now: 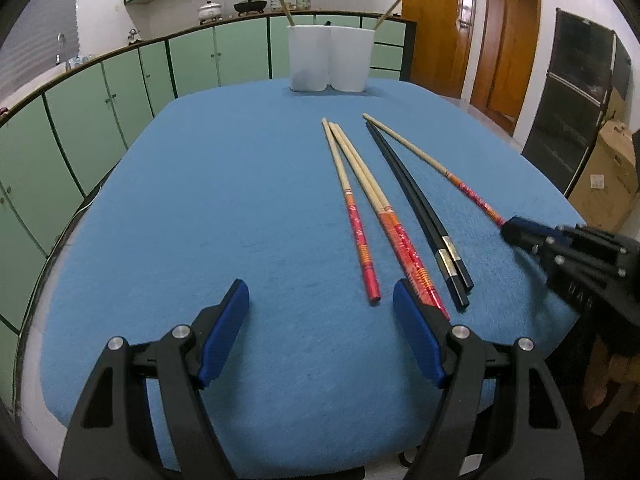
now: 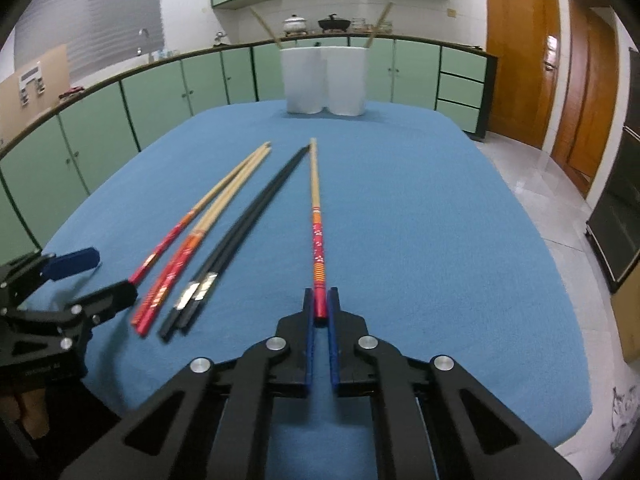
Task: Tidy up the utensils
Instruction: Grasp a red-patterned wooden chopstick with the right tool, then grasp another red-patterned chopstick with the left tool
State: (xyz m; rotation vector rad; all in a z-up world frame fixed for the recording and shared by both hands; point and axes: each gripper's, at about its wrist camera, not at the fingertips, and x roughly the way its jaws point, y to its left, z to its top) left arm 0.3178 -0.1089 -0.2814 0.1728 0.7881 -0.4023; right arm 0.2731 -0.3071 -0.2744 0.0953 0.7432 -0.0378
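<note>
A: Chopsticks on the blue table cloth (image 2: 420,220), loose, all roughly parallel. Three red-handled bamboo ones (image 1: 362,196) lie in a group; the two right-hand ones touch along their length, the third meets them only at the tips.

B: Black pair (image 1: 416,208)?

A: Just right of the bamboo group, side by side, silver bands near the handle ends. One more red-handled chopstick (image 2: 316,232) sits right of the black pair, tip close to the black tips.

B: Right gripper (image 2: 320,308)?

A: Clenched on the red handle end of that single chopstick; both blue pads press it. Whether the chopstick is off the cloth, cannot tell.

B: Left gripper (image 1: 320,300)?

A: Released, jaws wide, nothing between them. Its right finger (image 1: 416,320) covers the handle ends of the two touching bamboo sticks; contact unclear.

B: Holder?

A: White two-cup holder (image 1: 330,58) stands at the far edge of the table, one bamboo chopstick leaning out of each cup. Green cabinets (image 2: 160,96) behind, wooden doors (image 2: 520,52) to the right.
</note>
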